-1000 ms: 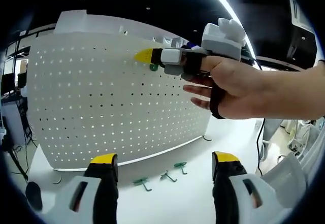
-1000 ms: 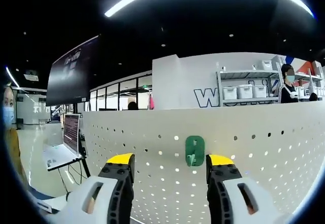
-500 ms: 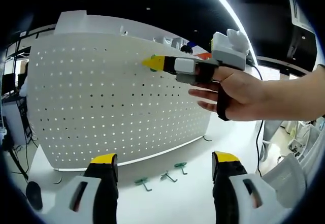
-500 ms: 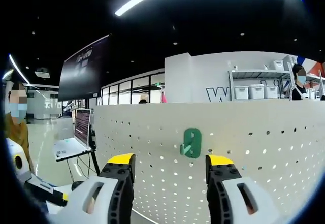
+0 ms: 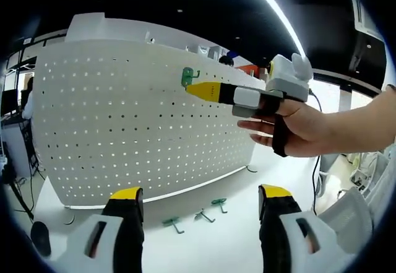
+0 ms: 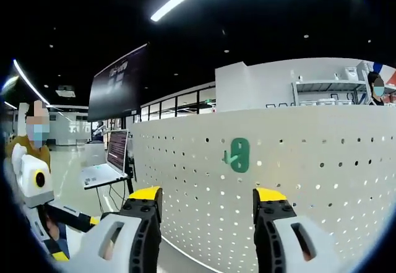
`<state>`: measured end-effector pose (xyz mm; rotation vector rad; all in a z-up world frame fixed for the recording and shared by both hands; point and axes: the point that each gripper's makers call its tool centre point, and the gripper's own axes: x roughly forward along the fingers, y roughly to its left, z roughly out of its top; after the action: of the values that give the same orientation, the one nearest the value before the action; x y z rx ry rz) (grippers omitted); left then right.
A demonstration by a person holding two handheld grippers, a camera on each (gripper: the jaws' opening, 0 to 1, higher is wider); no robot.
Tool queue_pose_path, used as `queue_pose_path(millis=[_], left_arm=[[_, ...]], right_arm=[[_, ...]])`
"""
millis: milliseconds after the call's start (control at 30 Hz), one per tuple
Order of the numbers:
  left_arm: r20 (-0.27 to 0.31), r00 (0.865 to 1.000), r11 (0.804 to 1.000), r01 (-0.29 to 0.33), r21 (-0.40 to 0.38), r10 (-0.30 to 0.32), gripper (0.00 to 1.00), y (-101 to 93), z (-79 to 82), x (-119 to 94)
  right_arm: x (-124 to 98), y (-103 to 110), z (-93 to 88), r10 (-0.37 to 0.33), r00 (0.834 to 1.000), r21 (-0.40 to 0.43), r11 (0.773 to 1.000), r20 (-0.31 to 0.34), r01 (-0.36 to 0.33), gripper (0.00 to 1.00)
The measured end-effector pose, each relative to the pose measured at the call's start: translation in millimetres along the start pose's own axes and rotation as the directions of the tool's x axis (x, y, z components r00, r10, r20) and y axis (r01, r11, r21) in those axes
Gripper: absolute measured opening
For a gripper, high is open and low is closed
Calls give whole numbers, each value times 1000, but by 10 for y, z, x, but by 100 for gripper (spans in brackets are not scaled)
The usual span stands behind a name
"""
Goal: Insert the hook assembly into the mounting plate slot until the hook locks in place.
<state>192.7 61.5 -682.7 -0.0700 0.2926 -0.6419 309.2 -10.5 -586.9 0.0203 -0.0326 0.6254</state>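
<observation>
Green hook (image 6: 238,155) sits mounted high on the white pegboard (image 5: 124,124). The right gripper (image 5: 207,91) has backed away from it, jaws now empty and spread, suggesting insertion is finished. The left gripper (image 5: 201,202) hangs open above the tabletop (image 5: 204,242), near three spare hooks (image 5: 197,214). Whether the hook has locked cannot be made out.

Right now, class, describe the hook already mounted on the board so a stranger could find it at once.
Start at the big white pegboard standing on the table. Near its top edge sits one small green hook, just off the right claw tip. Unlike the three green hooks lying on the table, it hangs on the board.
</observation>
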Motion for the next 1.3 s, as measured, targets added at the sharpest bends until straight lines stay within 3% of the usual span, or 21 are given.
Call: queue_pose_path(millis=[467,1000,1300], left_arm=[[-10,1000,1000,8,3,-8,80,-8,-39,16],[-26,1000,1000,7,18,-6,81,44,-100,-39],[-36,999,1000,20,16,-19,81,34,-159,-43]], right_arm=[[-378,-53,-189,36,999,-6,999,-22,-36,61],[-991,-119,-673,23,993,13,1000,-119,-22,63],[-1238,-146,-816,14,989,25,1000,-149,-11,64]])
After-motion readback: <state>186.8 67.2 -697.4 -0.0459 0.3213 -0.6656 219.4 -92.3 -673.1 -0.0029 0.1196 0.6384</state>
